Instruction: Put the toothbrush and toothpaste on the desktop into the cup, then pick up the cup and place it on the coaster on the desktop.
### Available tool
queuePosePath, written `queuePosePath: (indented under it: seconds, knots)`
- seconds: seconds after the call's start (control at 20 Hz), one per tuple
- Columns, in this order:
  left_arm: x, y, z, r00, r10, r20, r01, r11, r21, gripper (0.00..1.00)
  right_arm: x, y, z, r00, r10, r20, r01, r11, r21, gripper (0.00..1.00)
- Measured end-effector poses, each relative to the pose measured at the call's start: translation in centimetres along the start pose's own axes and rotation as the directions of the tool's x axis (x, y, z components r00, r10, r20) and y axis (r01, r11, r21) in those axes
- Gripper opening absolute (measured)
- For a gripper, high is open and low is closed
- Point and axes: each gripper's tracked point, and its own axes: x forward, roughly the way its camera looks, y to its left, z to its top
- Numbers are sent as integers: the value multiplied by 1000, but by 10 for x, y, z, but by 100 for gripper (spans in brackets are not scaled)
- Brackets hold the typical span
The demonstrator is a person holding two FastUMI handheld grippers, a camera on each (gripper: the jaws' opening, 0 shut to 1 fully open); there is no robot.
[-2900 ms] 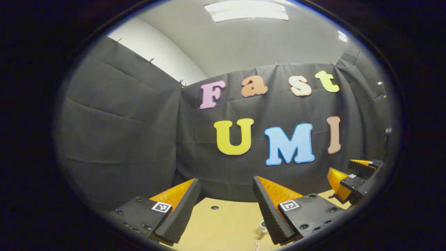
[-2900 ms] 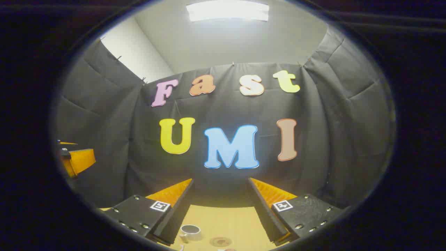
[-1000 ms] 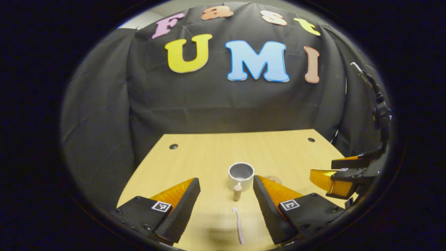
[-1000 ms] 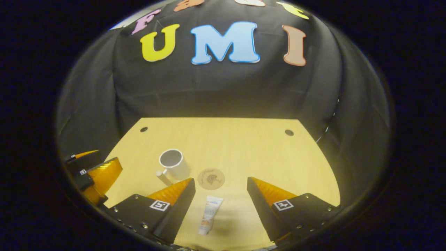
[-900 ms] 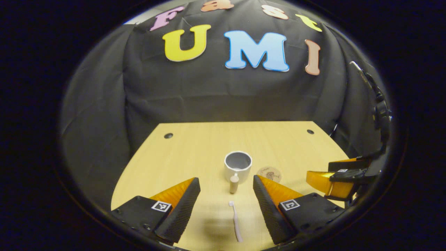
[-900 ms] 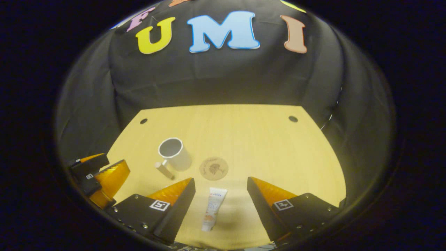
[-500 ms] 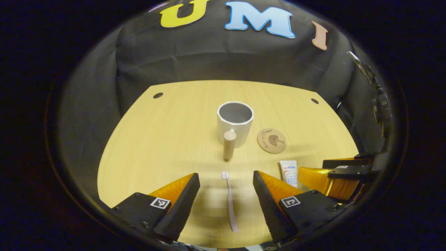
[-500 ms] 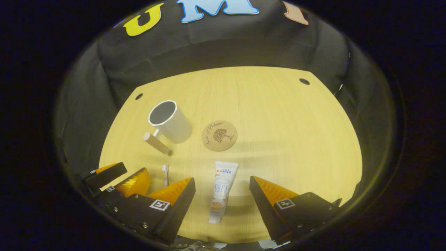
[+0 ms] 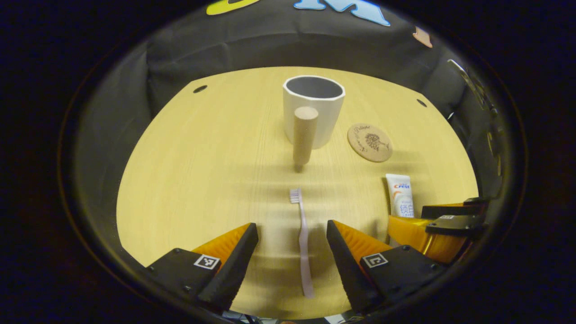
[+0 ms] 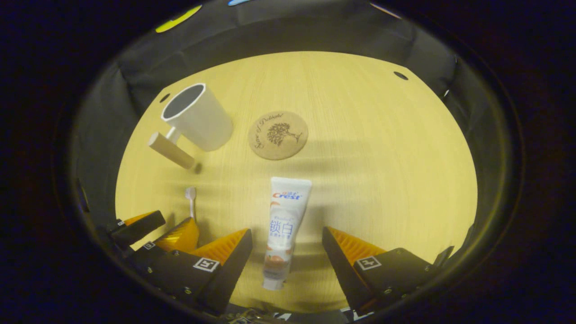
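Note:
A white cup (image 9: 313,110) with a wooden handle (image 9: 305,135) stands upright at the back middle of the wooden table (image 9: 202,148). A round cork coaster (image 9: 369,142) lies just right of it. The pale pink toothbrush (image 9: 302,238) lies flat, lengthwise between the fingers of my open left gripper (image 9: 291,227). In the right gripper view the white toothpaste tube (image 10: 283,225) lies between the fingers of my open right gripper (image 10: 286,234), cap end nearest me. The cup (image 10: 198,117), coaster (image 10: 278,135) and toothbrush head (image 10: 191,198) lie beyond. Neither gripper holds anything.
The two grippers are side by side: the right gripper (image 9: 432,225) is close beside the toothpaste (image 9: 399,195), the left gripper (image 10: 153,229) at the lower left. The table (image 10: 382,148) has small holes near its back corners. Black cloth walls surround it.
Both grippers have tipped downward from facing the wall and come closer to the table. The toothbrush and the toothpaste now lie between their open fingers and look larger.

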Motion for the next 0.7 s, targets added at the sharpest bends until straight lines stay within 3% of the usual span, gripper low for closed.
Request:
queuePosePath:
  seconds: [0.4,0.55,0.65,0.7]
  knots:
    - [-1,-4,-1,999,25,-34,-25,1000,7,99,11,-7,-9,996,-56,-68,55,998,-23,93]
    - [-1,-7,4,1000,22,-13,-22,1000,7,100,11,-7,-12,994,-72,-87,70,997,-22,86]
    - [-3,-8,6,1000,23,-11,-23,1000,9,77,12,-10,-15,992,-67,-104,65,998,-20,74]
    - [-4,-10,7,1000,17,-7,-17,1000,18,66,8,-12,-14,991,-73,-110,71,997,-20,75]
